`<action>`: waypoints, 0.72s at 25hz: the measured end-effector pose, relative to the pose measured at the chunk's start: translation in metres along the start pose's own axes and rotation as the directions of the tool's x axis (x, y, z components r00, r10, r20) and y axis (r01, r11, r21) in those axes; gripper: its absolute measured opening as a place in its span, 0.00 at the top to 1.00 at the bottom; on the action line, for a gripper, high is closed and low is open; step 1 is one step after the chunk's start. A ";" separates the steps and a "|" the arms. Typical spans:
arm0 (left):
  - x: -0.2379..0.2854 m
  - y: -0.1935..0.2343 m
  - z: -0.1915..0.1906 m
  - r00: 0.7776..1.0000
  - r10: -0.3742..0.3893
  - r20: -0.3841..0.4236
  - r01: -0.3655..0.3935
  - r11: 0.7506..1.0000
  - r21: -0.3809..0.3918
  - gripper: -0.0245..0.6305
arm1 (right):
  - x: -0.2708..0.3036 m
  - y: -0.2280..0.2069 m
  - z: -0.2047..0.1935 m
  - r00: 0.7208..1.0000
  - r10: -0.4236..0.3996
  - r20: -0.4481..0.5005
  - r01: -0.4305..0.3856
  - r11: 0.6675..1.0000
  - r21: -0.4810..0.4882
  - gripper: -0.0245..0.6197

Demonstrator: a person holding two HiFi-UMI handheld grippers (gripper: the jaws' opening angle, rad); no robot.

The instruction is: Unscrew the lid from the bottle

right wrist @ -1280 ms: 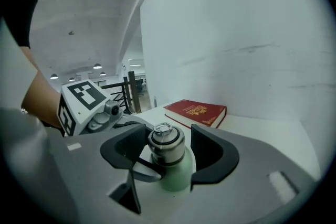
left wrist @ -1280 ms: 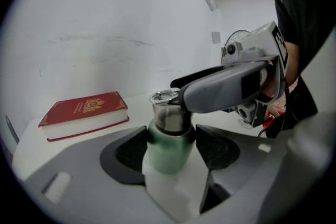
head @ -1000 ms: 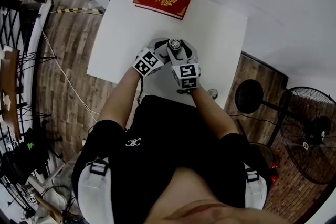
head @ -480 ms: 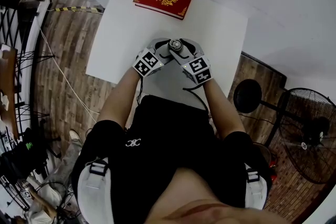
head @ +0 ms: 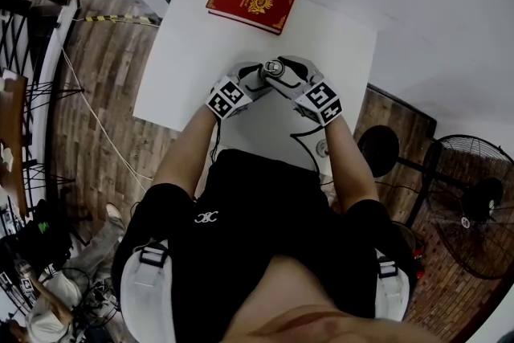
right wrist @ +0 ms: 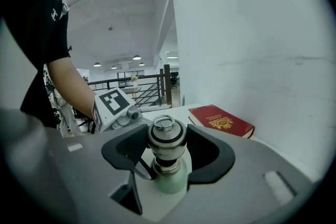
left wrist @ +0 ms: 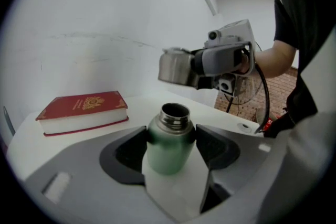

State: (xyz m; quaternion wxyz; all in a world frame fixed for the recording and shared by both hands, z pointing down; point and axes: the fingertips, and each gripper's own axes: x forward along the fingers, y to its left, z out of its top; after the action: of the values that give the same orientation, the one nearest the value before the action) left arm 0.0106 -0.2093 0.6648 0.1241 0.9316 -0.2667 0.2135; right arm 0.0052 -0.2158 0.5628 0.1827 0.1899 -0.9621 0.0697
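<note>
Two firm grips noted: left gripper (left wrist: pixel 169 139) clamps the green bottle (left wrist: pixel 167 157) upright over the table (head: pixel 193 36), right gripper (right wrist: pixel 167 150) clasps the lid (left wrist: pixel 176 65), already clear above the open mouth; recommend carrying it straight aside, bottle held steady, red book (head: pixel 250 0) lying beyond.

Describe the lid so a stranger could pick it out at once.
Over the white table, near the person's edge, the right gripper is shut on the lid, just above the open green bottle. It is plain steel with a loop on top, unlike the green bottle.
</note>
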 end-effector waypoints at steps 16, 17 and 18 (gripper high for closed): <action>-0.062 0.019 0.044 0.964 0.236 0.125 -0.220 0.967 -0.128 0.43 | -0.092 -0.034 0.053 0.878 -0.426 0.217 0.389 0.901 0.194 0.59; -0.076 0.024 0.056 0.947 0.280 0.157 -0.260 0.956 -0.137 0.48 | -0.098 -0.039 0.059 0.859 -0.458 0.226 0.419 0.885 0.203 0.59; -0.092 0.032 0.069 0.919 0.343 0.193 -0.319 0.937 -0.145 0.56 | -0.103 -0.043 0.065 0.839 -0.490 0.236 0.447 0.869 0.212 0.59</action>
State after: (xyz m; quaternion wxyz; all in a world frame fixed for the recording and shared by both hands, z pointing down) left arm -0.0543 -0.2186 0.5652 0.1080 0.8822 -0.4439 0.1141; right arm 0.0899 -0.2338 0.4672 0.0406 0.4408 -0.8942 0.0662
